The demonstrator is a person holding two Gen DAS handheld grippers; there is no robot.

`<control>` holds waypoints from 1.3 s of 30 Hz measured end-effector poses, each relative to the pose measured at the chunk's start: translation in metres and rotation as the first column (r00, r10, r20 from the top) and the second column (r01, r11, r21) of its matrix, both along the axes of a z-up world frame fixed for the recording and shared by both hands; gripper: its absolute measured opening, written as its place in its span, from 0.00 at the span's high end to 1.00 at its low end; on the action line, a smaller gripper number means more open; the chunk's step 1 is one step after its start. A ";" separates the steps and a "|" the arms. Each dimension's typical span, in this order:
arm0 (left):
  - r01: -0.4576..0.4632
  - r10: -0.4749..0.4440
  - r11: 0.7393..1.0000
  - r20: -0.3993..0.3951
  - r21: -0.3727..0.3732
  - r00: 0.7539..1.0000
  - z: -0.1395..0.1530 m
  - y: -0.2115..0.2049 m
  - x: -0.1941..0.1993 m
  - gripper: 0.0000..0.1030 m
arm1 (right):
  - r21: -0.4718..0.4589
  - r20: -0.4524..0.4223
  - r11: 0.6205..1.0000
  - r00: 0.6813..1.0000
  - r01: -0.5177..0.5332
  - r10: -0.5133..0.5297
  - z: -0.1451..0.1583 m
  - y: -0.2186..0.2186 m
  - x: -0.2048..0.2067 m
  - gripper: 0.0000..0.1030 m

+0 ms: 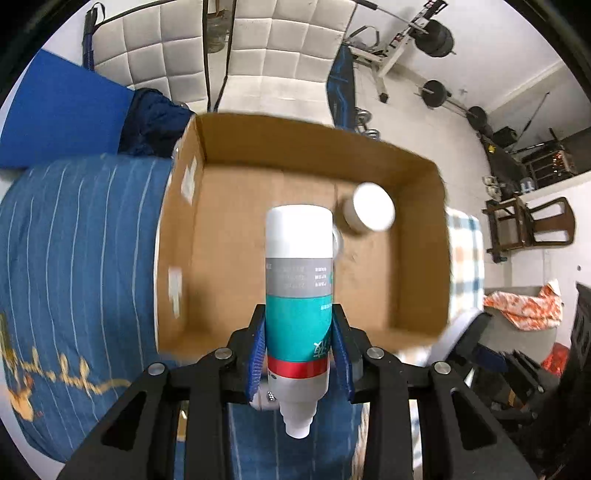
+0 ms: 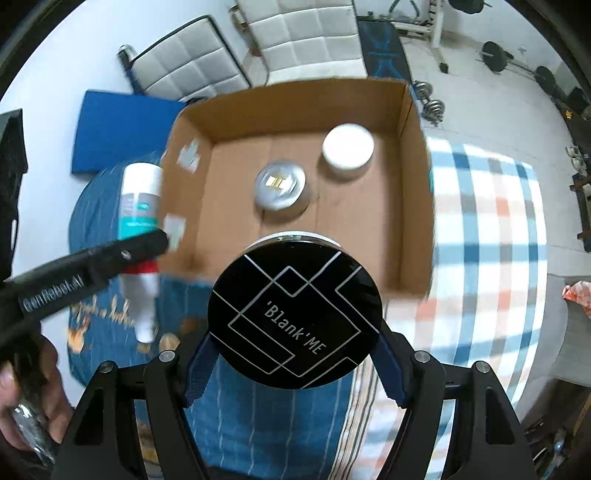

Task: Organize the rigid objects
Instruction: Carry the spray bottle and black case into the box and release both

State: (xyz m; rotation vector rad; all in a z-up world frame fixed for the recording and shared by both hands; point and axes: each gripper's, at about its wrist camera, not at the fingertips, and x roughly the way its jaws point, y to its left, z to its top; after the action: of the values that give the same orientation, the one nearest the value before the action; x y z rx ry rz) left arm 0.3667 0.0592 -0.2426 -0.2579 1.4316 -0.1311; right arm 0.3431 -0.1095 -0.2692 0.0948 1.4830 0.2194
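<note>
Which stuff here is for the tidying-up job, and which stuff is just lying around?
For the job:
- cardboard box
- teal bottle in the left claw
- black-lidded jar in the right claw
- white-lidded jar and silver-lidded jar, already in the box

Just lying around:
- blue mat
- padded chairs
- weight bench

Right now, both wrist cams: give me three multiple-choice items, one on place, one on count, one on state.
1. Where is the white-lidded round jar?
A. Inside the brown cardboard box
B. On the blue striped bedding
C. In the right gripper

2. How many containers sit in the box?
A. One
B. Two
C. Four

3. What does the left gripper hold?
A. Nothing
B. A glass cup
C. The teal-and-white plastic bottle

Key: 1 A, it rests on the box floor near the far right corner. 2 B, that jar plus a silver-lidded jar. 3 C, blue pads clamp the bottle's sides.
</note>
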 end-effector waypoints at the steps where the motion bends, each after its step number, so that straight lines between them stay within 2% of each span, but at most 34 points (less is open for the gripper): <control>1: 0.004 -0.004 1.000 -0.009 0.010 1.000 -0.006 0.001 0.012 0.71 | -0.006 -0.003 1.000 1.000 0.006 -0.006 -0.008 0.000 0.010 0.26; 5: 0.018 -0.015 0.999 -0.071 0.050 0.997 -0.043 0.004 0.061 0.71 | -0.044 -0.026 0.998 0.999 0.038 -0.039 -0.036 -0.007 0.047 0.26; 9: 0.025 -0.012 0.997 -0.167 0.076 0.986 -0.089 0.006 0.096 0.71 | -0.112 -0.064 0.993 0.997 0.045 -0.052 -0.080 -0.006 0.082 0.26; 15: 0.048 -0.017 0.992 -0.255 0.115 0.967 -0.140 0.006 0.116 0.71 | -0.198 -0.142 0.980 0.989 0.010 -0.038 -0.142 0.003 0.107 0.26; 18: 0.045 -0.016 0.995 -0.295 0.093 0.955 -0.156 0.006 0.119 0.71 | -0.235 -0.168 0.972 0.985 -0.018 -0.023 -0.159 0.007 0.109 0.26; 22: 0.031 -0.007 0.997 -0.312 0.073 0.950 -0.167 0.010 0.123 0.71 | -0.241 -0.197 0.969 0.980 -0.046 -0.003 -0.172 0.012 0.112 0.26; 31: 0.022 0.010 0.994 -0.302 0.103 0.953 -0.168 0.027 0.136 0.70 | -0.255 -0.247 0.966 0.969 -0.049 -0.016 -0.192 0.017 0.125 0.25; 39: -0.022 0.043 0.996 -0.274 0.082 0.961 -0.139 0.033 0.124 0.62 | -0.231 -0.277 0.973 0.960 -0.026 -0.040 -0.185 0.012 0.128 0.25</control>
State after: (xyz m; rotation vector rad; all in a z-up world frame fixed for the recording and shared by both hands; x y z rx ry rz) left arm 0.4906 0.0924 -0.3816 -0.2414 1.7047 -0.0111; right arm 0.4711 -0.0972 -0.4541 -0.0611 1.7808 0.0246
